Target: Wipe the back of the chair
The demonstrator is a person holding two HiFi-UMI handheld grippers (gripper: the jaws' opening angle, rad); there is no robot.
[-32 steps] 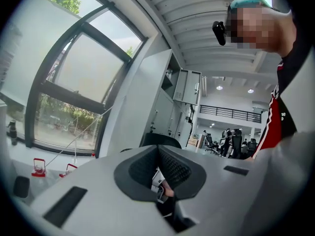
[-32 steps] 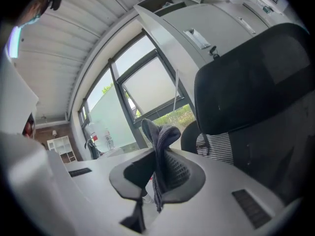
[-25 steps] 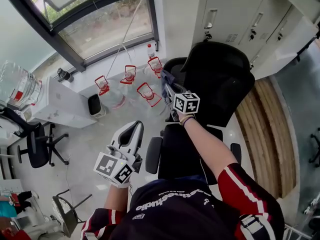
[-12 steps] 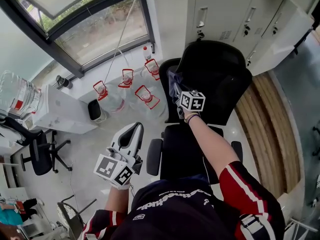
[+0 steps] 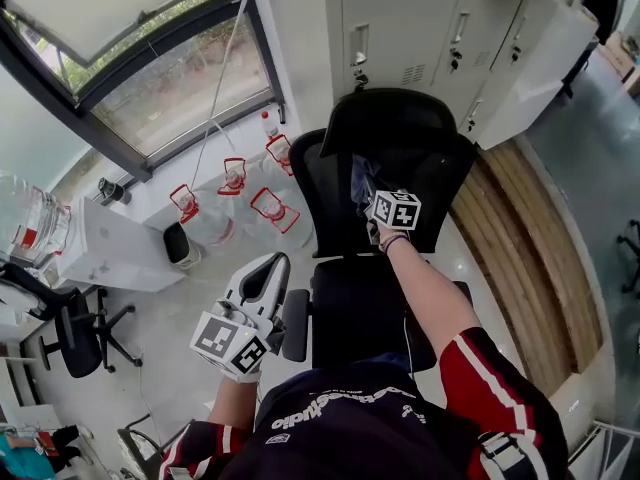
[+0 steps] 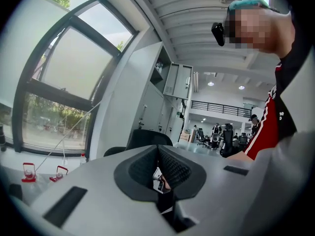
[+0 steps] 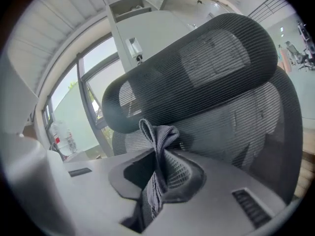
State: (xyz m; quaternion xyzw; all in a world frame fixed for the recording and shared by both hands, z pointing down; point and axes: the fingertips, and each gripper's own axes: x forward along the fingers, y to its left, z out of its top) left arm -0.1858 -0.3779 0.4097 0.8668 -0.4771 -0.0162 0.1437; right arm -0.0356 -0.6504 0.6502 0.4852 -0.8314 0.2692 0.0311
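- The chair (image 5: 325, 173), in black mesh, stands at 12 o'clock from the person. Its seat (image 5: 350, 313) is nearest them, its backrest (image 5: 445, 193) is beyond, and a headrest (image 5: 395, 118) sits on top.
- The right gripper (image 7: 158, 168) is extended across the seat to the backrest. Its jaws are pinched on a grey cloth (image 7: 158, 134).
- The cloth rises out of the jaws as a folded bunch. Its upper fold sits at the mesh just below the headrest, on the half of the backrest toward 9 o'clock. Contact with the mesh cannot be confirmed.
- The left gripper (image 5: 268, 268) is held at 7 o'clock from the right gripper. It is near the armrest (image 5: 294, 325) on the person's left and apart from the chair.
- The left gripper's jaws are pressed together with nothing between them and point toward 12 o'clock.
- Water jugs (image 5: 272, 208) with red handles stand on the floor at 10 o'clock from the chair, below the window (image 5: 150, 78).
- Grey lockers (image 5: 420, 28) stand at 12 o'clock, behind the headrest.
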